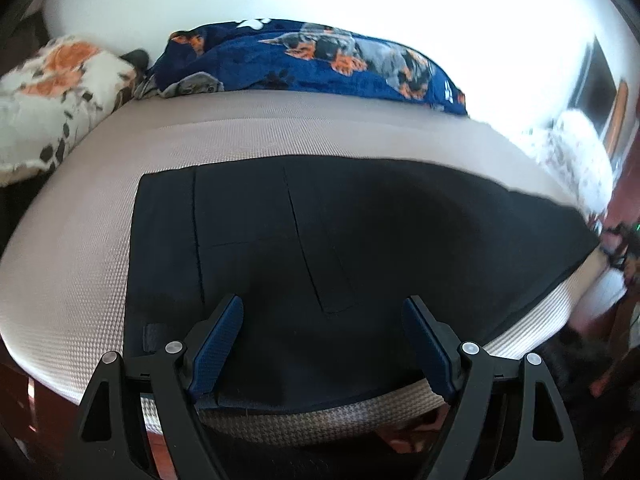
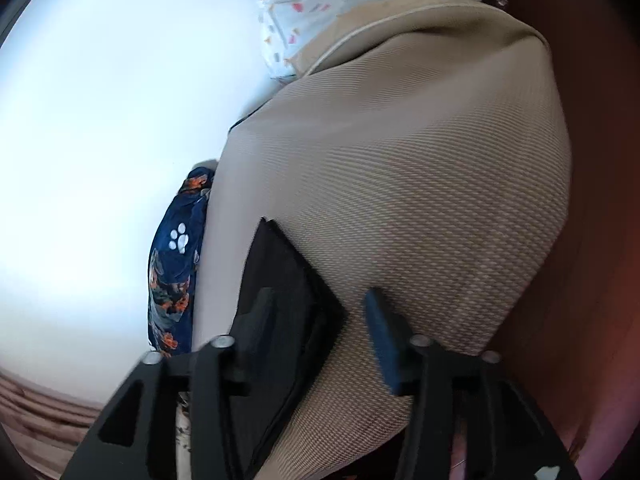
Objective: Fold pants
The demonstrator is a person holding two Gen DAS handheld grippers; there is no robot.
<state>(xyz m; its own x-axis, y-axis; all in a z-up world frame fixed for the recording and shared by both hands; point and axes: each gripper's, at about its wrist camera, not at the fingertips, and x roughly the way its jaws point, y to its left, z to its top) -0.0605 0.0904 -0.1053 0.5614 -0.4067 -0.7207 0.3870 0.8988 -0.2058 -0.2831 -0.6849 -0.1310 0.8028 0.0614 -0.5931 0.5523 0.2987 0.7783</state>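
Note:
Dark navy pants (image 1: pixel 320 232) lie flat on a beige woven mattress (image 1: pixel 80 248), waistband to the left, legs running right. My left gripper (image 1: pixel 322 312) is open just above the near edge of the pants, holding nothing. In the right wrist view one folded corner of the pants (image 2: pixel 288 280) shows on the mattress (image 2: pixel 420 184). My right gripper (image 2: pixel 320 304) is open over that corner, tilted, with its left finger above the cloth and its right finger above bare mattress.
A blue dog-print blanket (image 1: pixel 312 64) lies along the far side against a white wall; it also shows in the right wrist view (image 2: pixel 172 280). A floral pillow (image 1: pixel 52 92) sits far left. A patterned light pillow (image 2: pixel 320 4) lies at the mattress end.

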